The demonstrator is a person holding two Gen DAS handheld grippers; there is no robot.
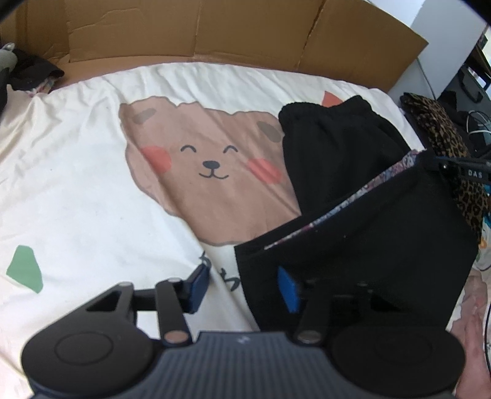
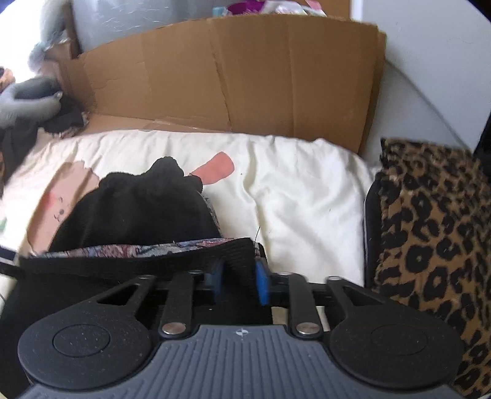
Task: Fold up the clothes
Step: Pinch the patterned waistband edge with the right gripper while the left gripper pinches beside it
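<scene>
Two grippers (image 1: 242, 288) (image 2: 237, 284), one black garment (image 1: 353, 214).

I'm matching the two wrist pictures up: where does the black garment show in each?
Left wrist: black garment fills the right half, from centre right down to the lower middle.
Right wrist: black garment lies left of centre, its near edge at the hand-held gripper.
Shared landmark: the cardboard standing behind the bedding.
</scene>
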